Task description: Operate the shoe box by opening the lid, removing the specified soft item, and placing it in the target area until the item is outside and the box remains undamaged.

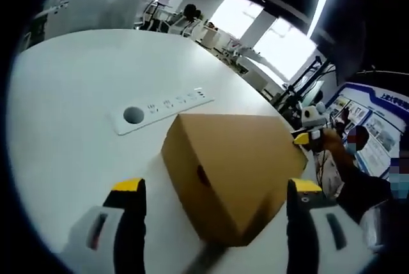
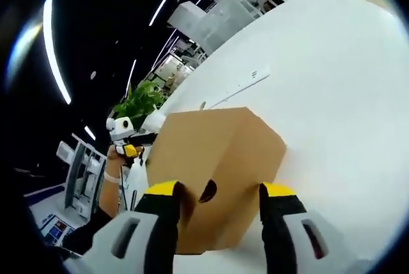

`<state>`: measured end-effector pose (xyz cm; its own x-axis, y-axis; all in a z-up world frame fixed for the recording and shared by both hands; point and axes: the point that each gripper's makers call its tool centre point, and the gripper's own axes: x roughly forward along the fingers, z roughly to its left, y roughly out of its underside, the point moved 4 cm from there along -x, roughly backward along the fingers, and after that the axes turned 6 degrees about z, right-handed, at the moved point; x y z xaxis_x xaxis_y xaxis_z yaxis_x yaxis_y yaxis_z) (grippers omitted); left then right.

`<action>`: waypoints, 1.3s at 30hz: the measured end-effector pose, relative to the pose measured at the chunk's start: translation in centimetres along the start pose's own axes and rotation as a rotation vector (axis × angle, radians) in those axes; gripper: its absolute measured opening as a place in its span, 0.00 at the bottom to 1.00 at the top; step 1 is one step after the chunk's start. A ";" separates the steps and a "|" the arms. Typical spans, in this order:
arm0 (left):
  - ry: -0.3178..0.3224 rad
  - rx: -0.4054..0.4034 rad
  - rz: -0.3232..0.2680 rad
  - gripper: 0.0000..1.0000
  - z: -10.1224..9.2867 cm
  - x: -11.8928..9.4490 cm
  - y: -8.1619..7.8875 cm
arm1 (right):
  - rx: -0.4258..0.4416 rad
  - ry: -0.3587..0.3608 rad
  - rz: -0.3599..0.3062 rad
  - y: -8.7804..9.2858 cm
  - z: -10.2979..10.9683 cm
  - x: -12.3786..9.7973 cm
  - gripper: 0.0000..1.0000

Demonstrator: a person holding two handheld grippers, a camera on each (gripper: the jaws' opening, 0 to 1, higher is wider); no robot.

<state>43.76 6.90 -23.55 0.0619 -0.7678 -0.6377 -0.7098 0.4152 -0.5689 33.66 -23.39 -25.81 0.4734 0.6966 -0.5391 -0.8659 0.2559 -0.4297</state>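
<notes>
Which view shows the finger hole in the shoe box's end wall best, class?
The right gripper view: the finger hole sits close, between that gripper's open jaws, on the shoe box. The left gripper view shows a finger hole too, smaller and more slanted.

Both views are bright over the white table (image 1: 70, 127), which glares almost to blank white in the right gripper view. Light comes from ceiling strips (image 2: 54, 50) and tall windows (image 1: 281, 47) beyond the table, blown out. The cardboard box (image 1: 230, 165) throws a soft shadow at its base. Fisheye bending curves the table's edge; the jaws near the camera are blurred.
</notes>
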 end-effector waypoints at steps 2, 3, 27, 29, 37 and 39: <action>0.003 0.003 0.006 0.94 -0.3 0.0 0.4 | 0.000 0.000 0.000 0.0 0.1 0.0 0.50; 0.003 0.004 0.008 0.94 -0.3 0.0 0.4 | -0.002 0.000 0.000 0.0 0.2 0.0 0.50; -0.001 0.016 0.044 0.90 -1.0 0.0 1.5 | 0.080 0.006 0.011 0.6 0.9 -0.8 0.35; -0.010 0.014 0.044 0.90 -1.1 -0.1 1.8 | 0.082 -0.001 0.014 0.3 0.8 -0.8 0.35; 0.028 -0.012 0.015 0.86 -1.7 -0.9 1.9 | 0.094 -0.017 0.027 0.0 0.7 -0.9 0.34; 0.050 -0.021 -0.001 0.86 -1.7 -1.0 1.5 | 0.097 -0.033 0.032 -0.1 0.5 -0.9 0.33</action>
<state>41.46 7.41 -22.87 0.0278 -0.7917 -0.6103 -0.7243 0.4048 -0.5582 33.27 -23.74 -24.89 0.4410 0.7269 -0.5264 -0.8929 0.2958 -0.3396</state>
